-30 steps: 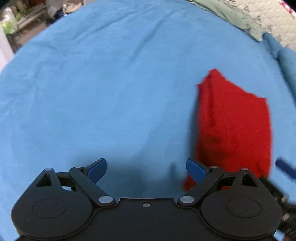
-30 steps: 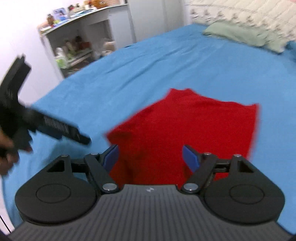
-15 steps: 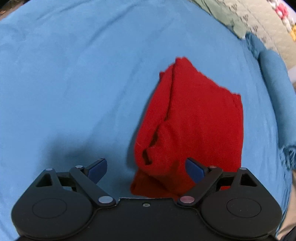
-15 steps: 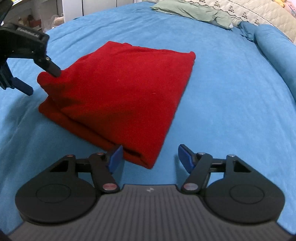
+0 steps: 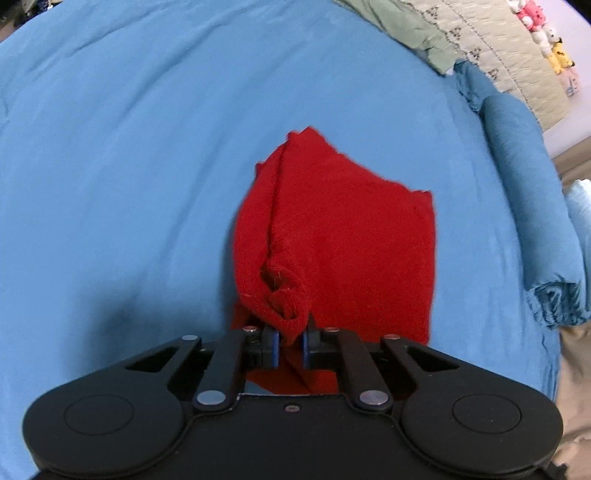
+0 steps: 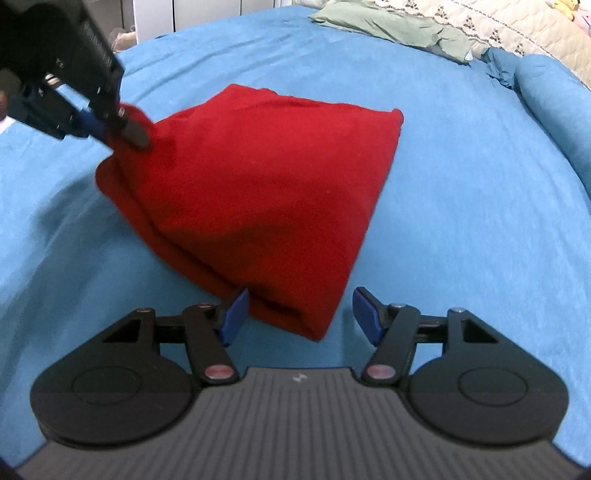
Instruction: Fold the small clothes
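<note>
- Left wrist view: your left tool [image 5: 290,347] has just closed and its blue pads [image 5: 274,349] now pinch a bunched near corner of the red knitted garment [image 5: 343,240]. The cloth there is rolled into a thick wad, with a loose flap hanging under the tool.
- The garment lies partly folded in the middle of the blue bedsheet [image 5: 129,166], a raised ridge running away from the pinch toward its far tip.
- A rolled blue blanket [image 5: 524,206] sits well apart at the right edge of the bed; a green pillow [image 5: 402,29] lies far off.
- Right wrist view: your right tool [image 6: 299,312] stands apart, having just narrowed a little. The near corner of the red knitted garment [image 6: 258,192] pokes between its blue pads [image 6: 236,314]; the left pad touches or nearly touches the fold, and nothing is clamped yet.
- The left tool [image 6: 122,129] shows at upper left, lifting its corner clear of the bedsheet [image 6: 443,221].
- Risk: the left pinch may hold only some layers of the wad, so a lift could shed the lower ones and undo the fold.
- Risk: closing the right tool this low could catch the sheet with the cloth.
- Risk: lifting one corner first will skew the stack.
</note>
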`<state>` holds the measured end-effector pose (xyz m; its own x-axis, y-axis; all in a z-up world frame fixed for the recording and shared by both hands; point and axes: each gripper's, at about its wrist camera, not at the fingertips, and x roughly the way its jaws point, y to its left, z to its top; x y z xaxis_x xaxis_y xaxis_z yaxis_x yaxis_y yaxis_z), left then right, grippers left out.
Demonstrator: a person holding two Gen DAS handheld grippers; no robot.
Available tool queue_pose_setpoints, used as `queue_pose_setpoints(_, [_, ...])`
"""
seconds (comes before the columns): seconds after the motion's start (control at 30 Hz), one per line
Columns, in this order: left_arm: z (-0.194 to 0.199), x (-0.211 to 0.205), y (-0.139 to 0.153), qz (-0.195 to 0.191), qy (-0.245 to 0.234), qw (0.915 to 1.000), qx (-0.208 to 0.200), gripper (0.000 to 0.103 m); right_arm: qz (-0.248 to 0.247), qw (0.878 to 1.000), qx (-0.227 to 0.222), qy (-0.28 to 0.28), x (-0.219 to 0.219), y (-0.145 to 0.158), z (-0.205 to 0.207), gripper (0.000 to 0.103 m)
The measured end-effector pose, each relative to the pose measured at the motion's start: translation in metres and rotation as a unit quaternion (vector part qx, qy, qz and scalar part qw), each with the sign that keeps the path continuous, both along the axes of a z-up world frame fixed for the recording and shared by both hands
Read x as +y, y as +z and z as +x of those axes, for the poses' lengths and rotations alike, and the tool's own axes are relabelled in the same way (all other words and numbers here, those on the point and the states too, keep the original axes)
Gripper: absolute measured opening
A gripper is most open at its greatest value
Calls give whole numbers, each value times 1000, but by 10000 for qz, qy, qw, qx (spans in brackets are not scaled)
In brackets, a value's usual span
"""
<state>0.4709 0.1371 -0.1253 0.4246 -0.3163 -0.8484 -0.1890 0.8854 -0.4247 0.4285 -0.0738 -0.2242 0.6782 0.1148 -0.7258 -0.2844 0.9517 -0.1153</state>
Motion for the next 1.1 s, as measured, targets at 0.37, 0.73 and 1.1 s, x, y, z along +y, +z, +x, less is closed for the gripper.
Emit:
queue_pose_setpoints(0.37, [-10, -8, 1, 672, -298, 9972, 143, 11, 126, 9999, -10, -97, 7, 0, -2, 78])
queue_pose_setpoints(0.73, [-5, 4, 21, -173, 205, 9992, -283, 8, 97, 9992, -138, -371, 12, -9, -1, 77])
queue_pose_setpoints(1.1, [-6, -2, 23, -80, 177, 9992, -339, 8, -116, 9966, -576, -574, -5, -6, -10, 24])
